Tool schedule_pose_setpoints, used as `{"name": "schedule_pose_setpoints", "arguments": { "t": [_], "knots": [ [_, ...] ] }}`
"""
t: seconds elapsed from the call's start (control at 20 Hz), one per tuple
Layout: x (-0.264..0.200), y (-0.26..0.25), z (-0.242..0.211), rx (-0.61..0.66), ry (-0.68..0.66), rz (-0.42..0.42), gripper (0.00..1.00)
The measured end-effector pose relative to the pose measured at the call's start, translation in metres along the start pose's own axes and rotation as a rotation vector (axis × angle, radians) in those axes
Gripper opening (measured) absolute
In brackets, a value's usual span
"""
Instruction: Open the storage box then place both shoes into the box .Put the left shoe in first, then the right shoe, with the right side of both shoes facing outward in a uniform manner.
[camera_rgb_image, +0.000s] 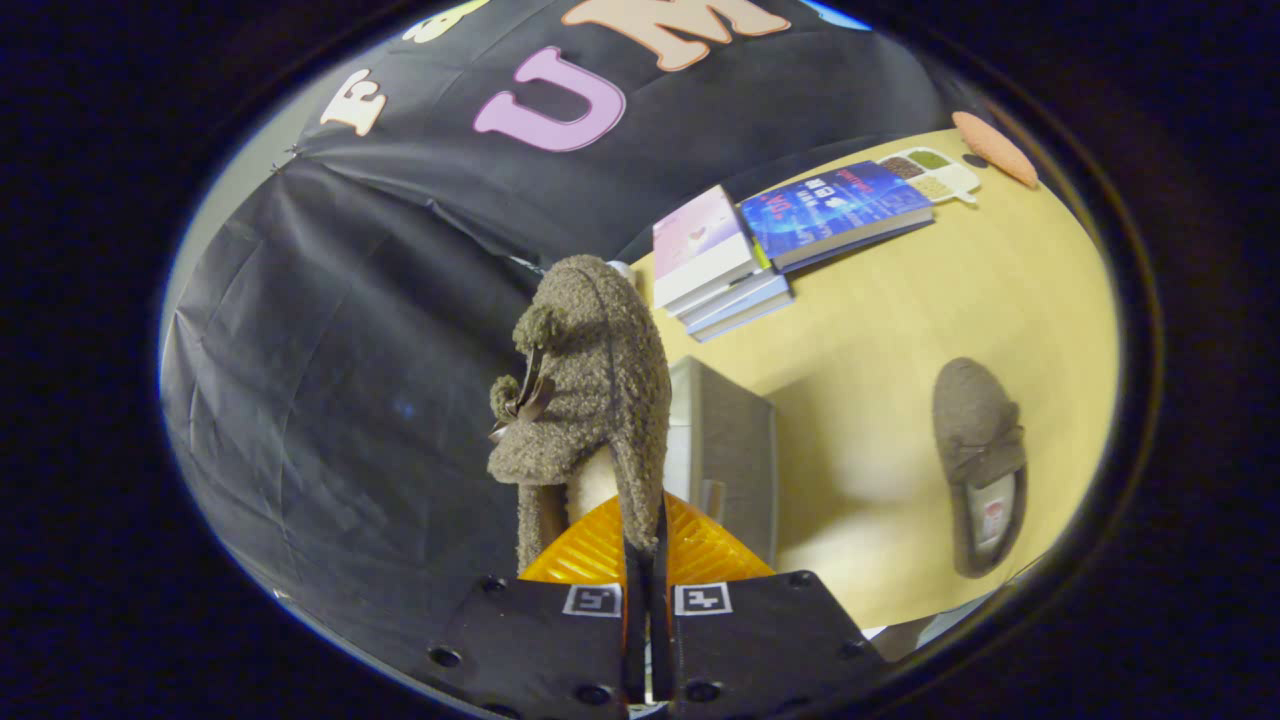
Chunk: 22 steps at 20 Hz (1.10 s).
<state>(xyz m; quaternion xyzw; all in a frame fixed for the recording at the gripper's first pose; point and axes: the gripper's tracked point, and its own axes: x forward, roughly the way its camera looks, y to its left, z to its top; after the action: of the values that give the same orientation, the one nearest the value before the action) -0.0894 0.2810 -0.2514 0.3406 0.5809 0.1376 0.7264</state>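
One wooden table (900, 330) spreads to the right of my claw (647, 560), seen at a tilt. Grey storage box (730, 450) sits on it just beyond my fingers, behind the slipper I hold; whether its lid is up, I cannot tell. My claw is clenched on the edge of a fuzzy grey-brown slipper (590, 390), the fabric pinched thin between both fingers, toe pointing away, bow and pompoms on its left face. Second slipper (980, 465) lies flat on the table, well apart to the right of the box. Stack of books (720, 265) lies far on the table, a blue book (840, 205) beside it. Small divided tray (935, 172) lies beyond that, an orange oval pad (995, 148) near it.
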Motion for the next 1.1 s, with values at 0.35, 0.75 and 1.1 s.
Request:
{"name": "schedule_pose_setpoints", "arguments": {
  "t": [0.35, 0.75, 1.1],
  "knots": [
    [0.064, 0.025, -0.050, 0.022, 0.094, -0.035, 0.06],
    [0.122, 0.004, -0.098, 0.055, 0.166, -0.189, 0.06],
    [0.159, -0.017, -0.115, 0.105, 0.215, -0.343, 0.06]
  ]
}}
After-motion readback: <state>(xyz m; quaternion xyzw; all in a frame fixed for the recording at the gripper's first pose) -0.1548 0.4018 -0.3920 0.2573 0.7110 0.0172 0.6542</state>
